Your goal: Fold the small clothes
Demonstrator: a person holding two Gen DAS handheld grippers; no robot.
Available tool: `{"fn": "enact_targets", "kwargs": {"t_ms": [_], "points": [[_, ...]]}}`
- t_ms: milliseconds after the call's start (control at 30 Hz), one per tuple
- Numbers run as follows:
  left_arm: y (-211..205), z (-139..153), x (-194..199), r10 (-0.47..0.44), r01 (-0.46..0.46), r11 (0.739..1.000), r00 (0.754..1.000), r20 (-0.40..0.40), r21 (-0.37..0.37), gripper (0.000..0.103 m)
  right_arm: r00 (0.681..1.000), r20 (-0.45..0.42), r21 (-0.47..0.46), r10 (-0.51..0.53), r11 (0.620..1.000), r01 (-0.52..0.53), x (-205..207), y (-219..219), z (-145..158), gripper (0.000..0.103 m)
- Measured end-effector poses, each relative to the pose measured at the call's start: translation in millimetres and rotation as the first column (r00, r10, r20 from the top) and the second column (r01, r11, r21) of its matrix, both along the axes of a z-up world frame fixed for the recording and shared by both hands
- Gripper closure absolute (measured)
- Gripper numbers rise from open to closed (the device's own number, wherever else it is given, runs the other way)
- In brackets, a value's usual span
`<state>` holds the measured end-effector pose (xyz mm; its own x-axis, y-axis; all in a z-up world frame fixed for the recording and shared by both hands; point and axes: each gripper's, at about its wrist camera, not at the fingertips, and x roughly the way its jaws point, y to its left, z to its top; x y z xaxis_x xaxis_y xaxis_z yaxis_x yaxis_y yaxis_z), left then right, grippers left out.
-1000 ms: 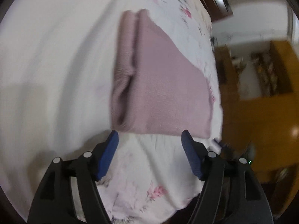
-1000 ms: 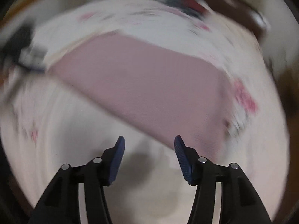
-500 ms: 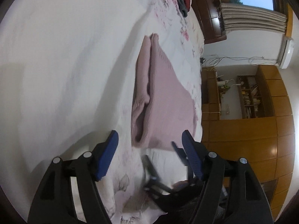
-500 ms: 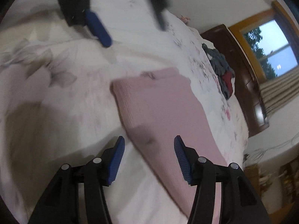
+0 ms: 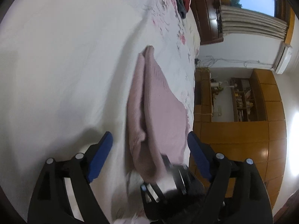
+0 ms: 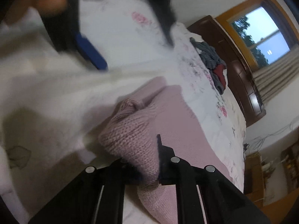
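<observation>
Two handheld grippers work over a white floral bedspread (image 5: 56, 65). A folded pink knit garment (image 5: 160, 112) lies near the bed's edge, at centre in the left wrist view. The left gripper (image 5: 149, 149) hovers low, jaws spread wide, holding nothing. At 6 o'clock beneath it, the right gripper (image 6: 147, 168) is clamped tight on the garment's near corner, bunching the knit.

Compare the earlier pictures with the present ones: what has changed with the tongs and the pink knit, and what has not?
The right tongs, open above the pink knit half a second ago, have come down and shut on its near corner, bunching it up. The left tongs stay open and empty, now closer to the knit. The knit remains folded on the bed; the clothes pile is unmoved.
</observation>
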<state>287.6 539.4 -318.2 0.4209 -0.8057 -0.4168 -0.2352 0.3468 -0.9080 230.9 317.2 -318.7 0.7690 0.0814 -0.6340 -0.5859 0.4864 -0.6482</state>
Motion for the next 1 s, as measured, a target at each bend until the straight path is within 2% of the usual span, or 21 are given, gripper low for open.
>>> {"fn": "enact_targets", "kwargs": {"t_ms": [67, 133, 267, 367, 433, 500, 533, 767, 1000], "points": [[-11, -3, 25, -0.038, 0.038, 0.999, 0.999, -0.022, 0.001, 0.022, 1.000, -0.009, 0.035, -0.020, 0.999, 0.020, 3, -4, 14, 0.092], [-23, -8, 55, -0.079, 0.082, 0.996, 0.995, -0.062, 0.036, 0.021, 0.999, -0.018, 0.053, -0.029, 0.998, 0.029, 8, -6, 20, 0.092], [-35, -18, 101, -0.103, 0.115, 0.989, 0.986, -0.134, 0.090, 0.021, 0.999, -0.029, 0.089, -0.040, 0.995, 0.043, 9, -9, 28, 0.092], [-44, -16, 128, -0.125, 0.146, 0.981, 0.979, -0.159, 0.130, 0.025, 0.998, -0.031, 0.125, -0.054, 0.990, 0.058, 11, -13, 34, 0.092], [-52, -14, 141, -0.149, 0.180, 0.968, 0.973, -0.176, 0.173, 0.037, 0.997, -0.036, 0.142, -0.061, 0.988, 0.066, 9, -15, 37, 0.092], [-58, -12, 151, -0.168, 0.209, 0.955, 0.966, -0.197, 0.213, 0.071, 0.997, -0.040, 0.159, -0.067, 0.985, 0.073, 10, -16, 39, 0.092], [-58, -11, 152, -0.170, 0.214, 0.951, 0.965, -0.200, 0.222, 0.076, 0.997, -0.042, 0.163, -0.070, 0.984, 0.076, 10, -16, 40, 0.092], [-68, 20, 163, -0.187, 0.231, 0.925, 0.968, -0.170, 0.302, 0.081, 0.993, -0.056, 0.224, -0.100, 0.968, 0.110, 18, -24, 55, 0.092], [-75, 29, 165, -0.212, 0.261, 0.899, 0.962, -0.173, 0.350, 0.081, 0.990, -0.074, 0.270, -0.120, 0.953, 0.136, 19, -30, 64, 0.092]]}}
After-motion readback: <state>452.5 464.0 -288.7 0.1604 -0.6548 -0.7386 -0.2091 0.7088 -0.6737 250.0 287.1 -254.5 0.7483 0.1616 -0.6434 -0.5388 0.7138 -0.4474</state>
